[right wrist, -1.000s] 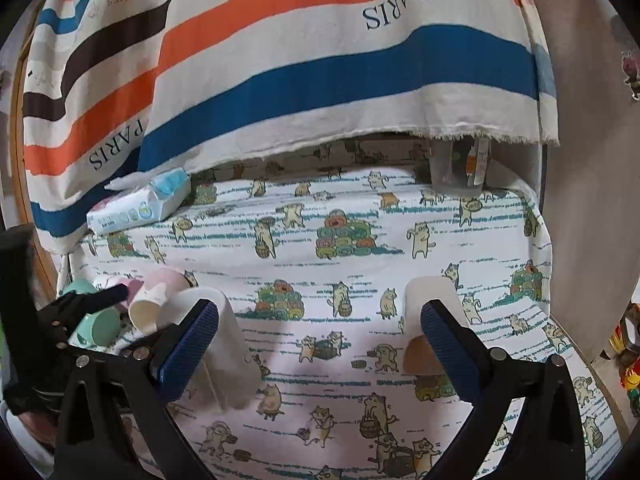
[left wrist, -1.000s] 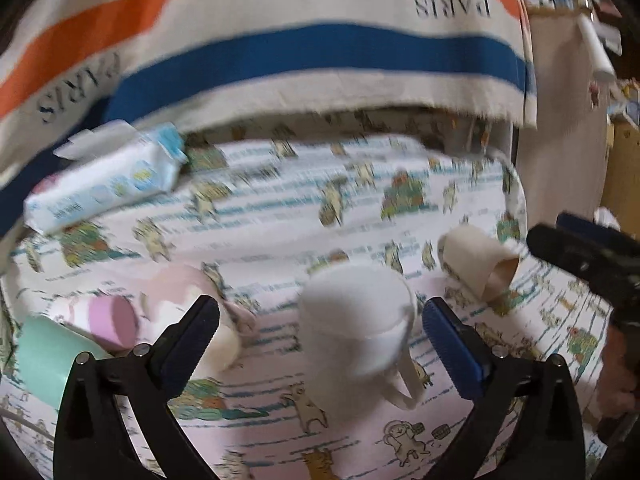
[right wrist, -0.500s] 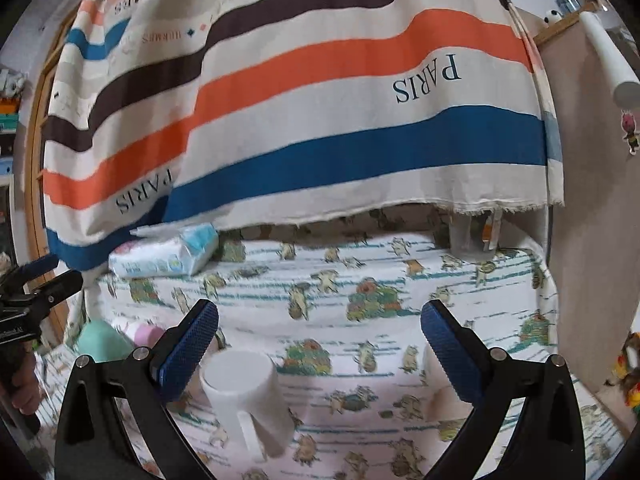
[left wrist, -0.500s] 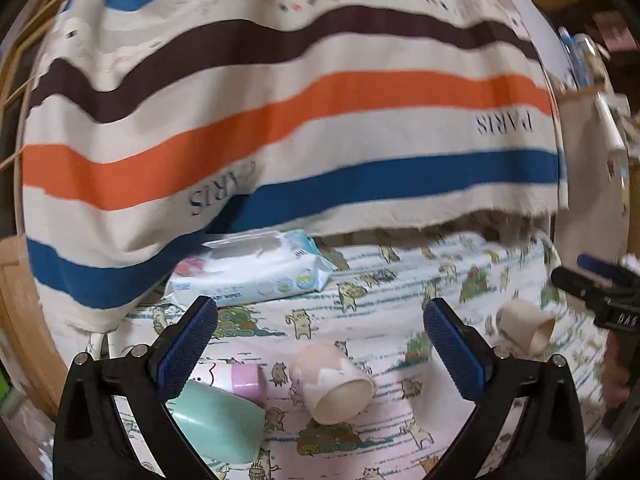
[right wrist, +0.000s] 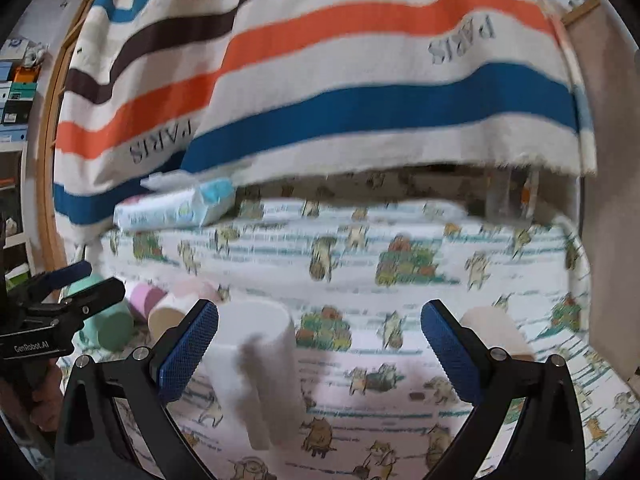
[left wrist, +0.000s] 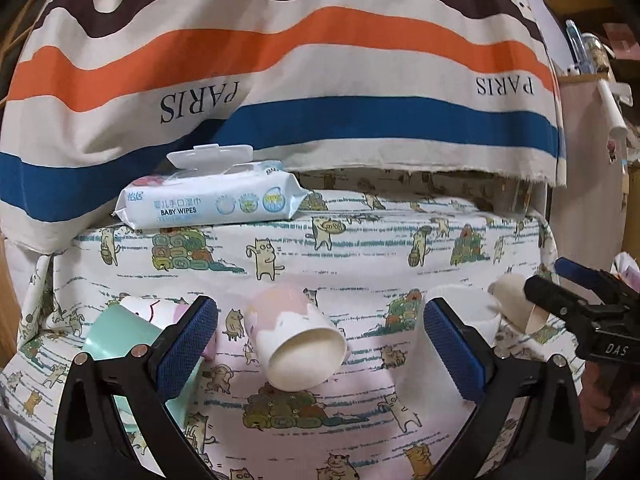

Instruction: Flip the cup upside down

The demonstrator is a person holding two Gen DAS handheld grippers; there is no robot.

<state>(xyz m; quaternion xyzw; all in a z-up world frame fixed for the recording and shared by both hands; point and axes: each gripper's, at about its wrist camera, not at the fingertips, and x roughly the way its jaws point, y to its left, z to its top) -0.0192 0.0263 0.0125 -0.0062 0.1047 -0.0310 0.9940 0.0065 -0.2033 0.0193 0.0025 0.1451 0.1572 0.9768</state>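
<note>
A white mug with a handle (right wrist: pixel 256 364) stands upside down on the patterned cloth, just right of the right gripper's left finger; it also shows in the left wrist view (left wrist: pixel 468 312). A pink-and-white cup (left wrist: pixel 296 340) lies on its side, mouth toward the camera, between the left gripper's fingers. My left gripper (left wrist: pixel 320 344) is open and empty. My right gripper (right wrist: pixel 320 348) is open and empty. A beige cup (right wrist: pixel 496 332) lies on its side by the right gripper's right finger; it also shows in the left wrist view (left wrist: pixel 516 304).
A mint green cup (left wrist: pixel 128 336) and a pink-white cup (left wrist: pixel 152 308) lie at the left. A baby wipes pack (left wrist: pixel 212 200) sits at the back under a hanging striped cloth (left wrist: pixel 320 80). A clear container (right wrist: pixel 508 196) stands back right.
Both grippers have pulled back and tilted down from the upturned white mug. The left view has come to rest over the pink-and-white cup. The right view is blurred by motion.
</note>
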